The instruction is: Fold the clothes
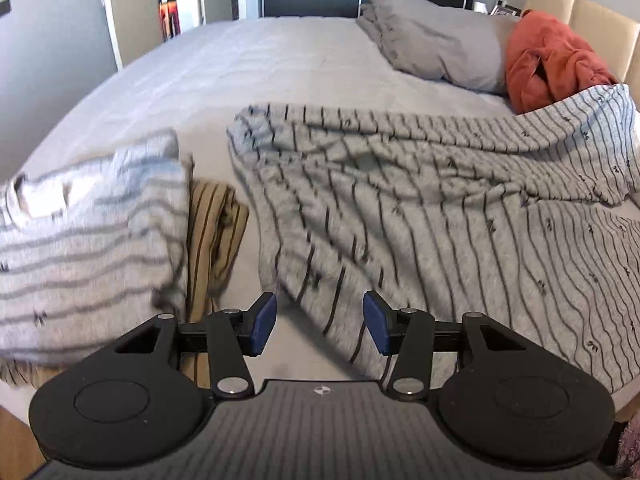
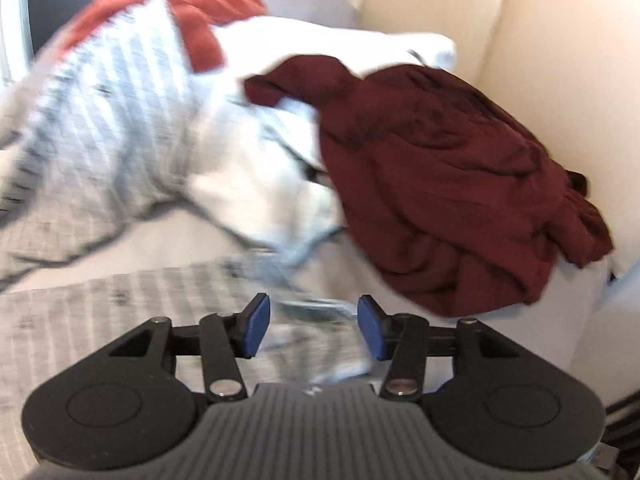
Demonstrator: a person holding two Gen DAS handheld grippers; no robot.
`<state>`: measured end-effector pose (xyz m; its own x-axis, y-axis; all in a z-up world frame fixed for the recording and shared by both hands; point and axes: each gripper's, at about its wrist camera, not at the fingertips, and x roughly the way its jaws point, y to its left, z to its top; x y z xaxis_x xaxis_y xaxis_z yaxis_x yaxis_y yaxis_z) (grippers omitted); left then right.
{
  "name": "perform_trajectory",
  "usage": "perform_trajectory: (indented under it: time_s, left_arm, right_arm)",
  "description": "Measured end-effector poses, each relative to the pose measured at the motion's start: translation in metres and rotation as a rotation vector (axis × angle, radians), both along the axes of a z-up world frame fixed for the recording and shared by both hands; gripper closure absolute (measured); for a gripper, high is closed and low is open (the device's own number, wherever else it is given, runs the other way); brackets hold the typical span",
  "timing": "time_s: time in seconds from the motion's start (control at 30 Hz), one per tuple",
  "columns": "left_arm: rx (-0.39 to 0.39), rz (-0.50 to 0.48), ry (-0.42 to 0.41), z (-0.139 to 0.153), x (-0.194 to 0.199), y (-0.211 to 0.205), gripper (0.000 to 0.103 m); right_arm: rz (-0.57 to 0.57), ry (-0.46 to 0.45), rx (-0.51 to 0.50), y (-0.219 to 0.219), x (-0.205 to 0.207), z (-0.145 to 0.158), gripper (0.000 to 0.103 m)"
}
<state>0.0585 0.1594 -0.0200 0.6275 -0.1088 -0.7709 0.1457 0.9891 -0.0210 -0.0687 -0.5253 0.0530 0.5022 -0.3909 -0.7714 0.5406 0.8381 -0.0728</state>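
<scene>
Two grippers were ours, and both had their jaws apart with nothing held. We think we were laying the striped top (image 1: pixel 420 216) out flat before folding. It lay crumpled on the bed (image 1: pixel 240 64), just ahead of the left gripper (image 1: pixel 320 324). The right gripper (image 2: pixel 312 326) hung over blurry cloth (image 2: pixel 304 320). Next we needed to grab an edge.

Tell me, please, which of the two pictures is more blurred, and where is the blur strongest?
The right wrist view is more blurred: the grey striped garment and white cloth smear, while the dark red garment stays fairly readable. The left wrist view is mostly sharp; only the folded striped piece at left is soft. Both views bend straight lines, fisheye style.
</scene>
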Motion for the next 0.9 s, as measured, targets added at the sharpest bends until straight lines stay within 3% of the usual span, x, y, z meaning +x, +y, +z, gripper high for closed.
perform_trajectory:
  time_s: [0.07,0.17,0.4,0.53,0.63,0.77,0.9]
  left_arm:
    - [0.006,0.019,-0.013,-0.008,0.005,0.003,0.057]
    - [-0.046,0.071,-0.015,-0.018,0.018,0.012,0.057]
    - [-0.058,0.136,0.09,-0.05,0.047,0.02,0.057]
    - [-0.063,0.105,0.108,-0.057,0.049,0.014,0.08]
    - [-0.017,0.105,0.081,-0.047,0.044,0.009,0.083]
    - [0.021,0.189,0.051,-0.025,0.026,0.018,0.084]
    - [0.066,0.231,0.073,-0.015,0.002,0.036,0.084]
  right_arm:
    - [0.014,-0.037,0.053,0.018,0.001,0.009,0.047]
    - [0.09,-0.101,0.114,0.06,0.016,0.02,0.045]
    - [0.268,-0.211,0.211,0.15,0.036,0.036,0.043]
    - [0.365,-0.18,0.188,0.182,0.045,0.036,0.042]
    - [0.373,-0.158,0.156,0.187,0.055,0.033,0.042]
    - [0.33,-0.157,0.179,0.183,0.061,0.034,0.042]
    - [0.334,-0.143,0.185,0.182,0.064,0.029,0.042]
